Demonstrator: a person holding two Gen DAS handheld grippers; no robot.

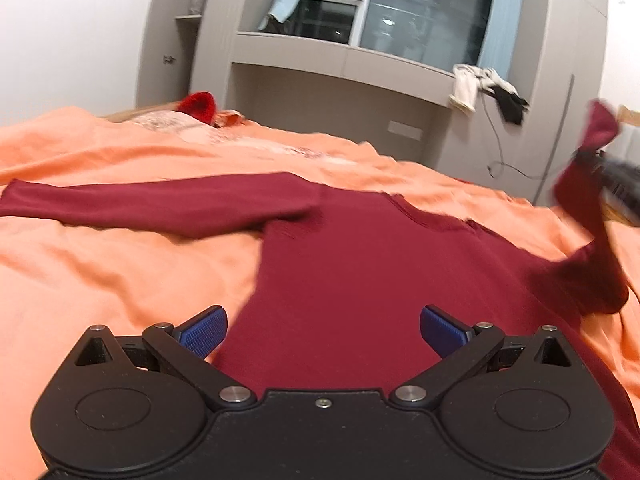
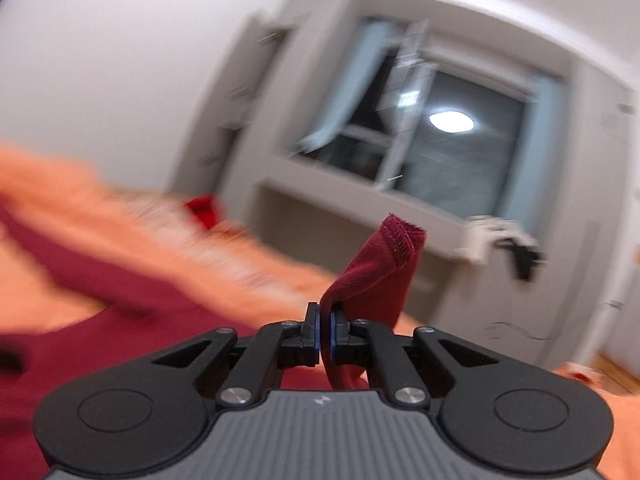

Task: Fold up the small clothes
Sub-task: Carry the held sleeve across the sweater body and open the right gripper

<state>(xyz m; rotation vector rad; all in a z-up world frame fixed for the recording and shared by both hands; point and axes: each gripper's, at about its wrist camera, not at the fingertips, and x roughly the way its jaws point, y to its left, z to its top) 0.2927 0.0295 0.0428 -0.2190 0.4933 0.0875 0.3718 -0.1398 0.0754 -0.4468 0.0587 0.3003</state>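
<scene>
A dark red long-sleeved shirt (image 1: 360,264) lies spread flat on the orange bedsheet (image 1: 100,272). Its left sleeve (image 1: 160,200) stretches out flat to the left. My left gripper (image 1: 323,330) hovers open over the shirt's lower body, blue pads (image 1: 202,334) wide apart and nothing between them. The right sleeve (image 1: 596,216) is lifted off the bed at the right edge of the left wrist view. My right gripper (image 2: 325,326) is shut on that sleeve, and the sleeve's cuff (image 2: 396,240) stands up above the fingers. The right wrist view is motion-blurred.
A grey built-in unit with a window (image 1: 420,20) stands behind the bed. White and black clothes (image 1: 488,88) hang from its ledge, with a cable (image 1: 516,168) below them. A bright red item (image 1: 200,106) lies at the bed's far side.
</scene>
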